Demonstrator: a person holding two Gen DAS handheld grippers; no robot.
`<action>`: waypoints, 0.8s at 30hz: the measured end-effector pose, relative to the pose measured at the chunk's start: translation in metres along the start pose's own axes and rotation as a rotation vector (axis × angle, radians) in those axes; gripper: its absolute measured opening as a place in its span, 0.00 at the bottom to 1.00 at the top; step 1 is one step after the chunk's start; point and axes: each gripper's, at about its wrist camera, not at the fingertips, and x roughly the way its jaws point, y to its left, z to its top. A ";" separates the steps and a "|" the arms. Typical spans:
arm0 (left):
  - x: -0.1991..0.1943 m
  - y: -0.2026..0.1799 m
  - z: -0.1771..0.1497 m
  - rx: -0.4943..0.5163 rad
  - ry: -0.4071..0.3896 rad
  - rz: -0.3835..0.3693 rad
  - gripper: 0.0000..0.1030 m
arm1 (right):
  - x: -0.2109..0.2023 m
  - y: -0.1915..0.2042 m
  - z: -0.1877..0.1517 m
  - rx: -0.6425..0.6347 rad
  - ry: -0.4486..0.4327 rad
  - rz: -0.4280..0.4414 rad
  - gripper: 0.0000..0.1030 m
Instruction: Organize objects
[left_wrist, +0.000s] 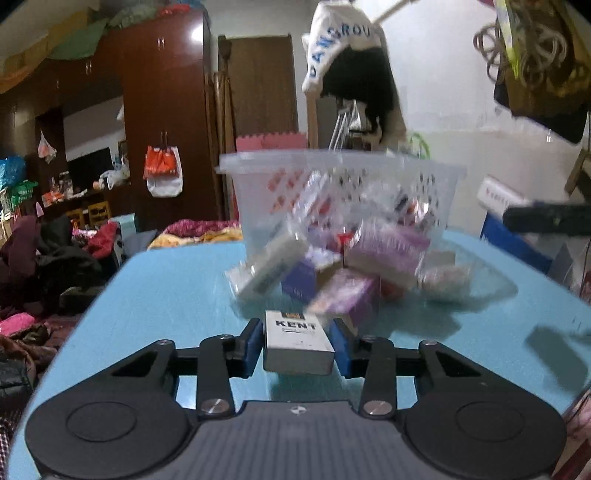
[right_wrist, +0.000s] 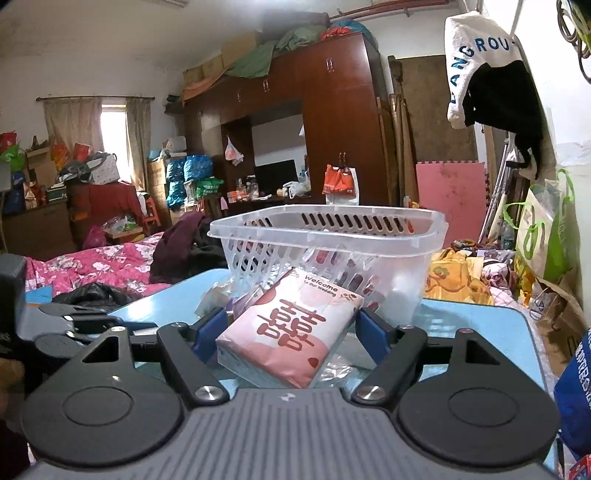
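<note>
Left gripper (left_wrist: 298, 341), right gripper (right_wrist: 291, 332): black linkages, blue pads, silver screws, grey ribbed housing

Brown wardrobe (right_wrist: 332, 122), pink foam mat (right_wrist: 450, 199), floral bedding (right_wrist: 99, 266) in bkgd

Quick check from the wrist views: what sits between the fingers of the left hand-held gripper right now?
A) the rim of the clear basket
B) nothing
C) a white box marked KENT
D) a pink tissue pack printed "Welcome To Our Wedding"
C: in the left wrist view the white KENT box sits between the blue pads of the left hand-held gripper, in front of the clear basket.
</note>
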 end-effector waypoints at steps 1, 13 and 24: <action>-0.003 0.002 0.004 -0.003 -0.013 -0.006 0.42 | -0.001 0.000 0.002 0.000 -0.006 -0.002 0.77; -0.015 0.022 0.045 -0.075 -0.099 -0.049 0.42 | 0.002 -0.001 0.022 -0.016 -0.027 -0.003 0.77; 0.052 0.025 0.171 -0.171 -0.079 -0.178 0.42 | 0.070 -0.001 0.097 -0.142 0.024 -0.090 0.76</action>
